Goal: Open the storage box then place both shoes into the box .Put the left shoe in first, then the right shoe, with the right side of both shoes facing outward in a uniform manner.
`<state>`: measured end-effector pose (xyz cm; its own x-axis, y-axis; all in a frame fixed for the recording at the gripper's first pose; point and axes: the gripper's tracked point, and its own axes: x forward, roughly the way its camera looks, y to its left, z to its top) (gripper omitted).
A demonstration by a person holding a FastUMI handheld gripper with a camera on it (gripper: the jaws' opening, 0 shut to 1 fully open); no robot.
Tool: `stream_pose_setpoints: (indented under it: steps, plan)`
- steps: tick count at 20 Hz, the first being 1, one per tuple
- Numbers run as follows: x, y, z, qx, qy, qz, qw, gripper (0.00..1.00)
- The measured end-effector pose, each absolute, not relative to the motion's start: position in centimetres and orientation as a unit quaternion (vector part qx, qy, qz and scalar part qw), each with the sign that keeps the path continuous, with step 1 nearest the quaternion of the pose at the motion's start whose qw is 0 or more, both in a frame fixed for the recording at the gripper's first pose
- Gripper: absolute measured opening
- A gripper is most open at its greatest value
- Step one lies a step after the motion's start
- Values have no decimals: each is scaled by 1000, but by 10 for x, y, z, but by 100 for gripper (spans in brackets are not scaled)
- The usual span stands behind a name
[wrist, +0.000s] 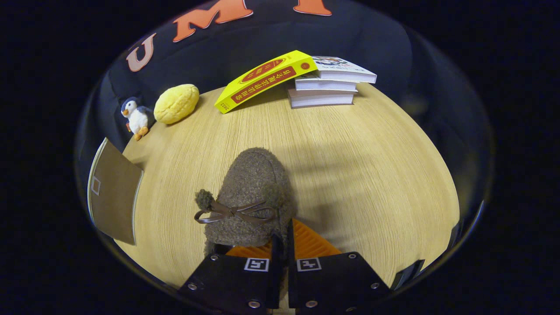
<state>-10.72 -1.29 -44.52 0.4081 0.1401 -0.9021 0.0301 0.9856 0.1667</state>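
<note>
Now we hold the fuzzy brown slipper with a leather bow (251, 197) | fingers (282, 249) pinch its collar, nearly together | it hangs over the pale wooden counter (372, 166) | risk: thin grip, shoe may swing or slip.

The gripper (282, 245) has its jaws pinched nearly together on the rear collar of a fuzzy brown shoe (251, 197), toe at 12 o'clock. On the wooden counter (372, 166), 3 stacked books (326, 85) prop a yellow book (264, 78); a penguin toy (136, 117) and yellow plush (176, 103) sit at 10 o'clock.
</note>
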Motion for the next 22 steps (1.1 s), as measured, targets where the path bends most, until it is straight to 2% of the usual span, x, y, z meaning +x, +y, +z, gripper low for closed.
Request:
stream_pose_setpoints:
  steps: [4,11,22]
  plan:
    - [-111,-4,-425,93,549,12,831,5]
    - [-102,52,-355,101,532,23,840,5]
    - [-84,218,-246,113,507,116,847,5]
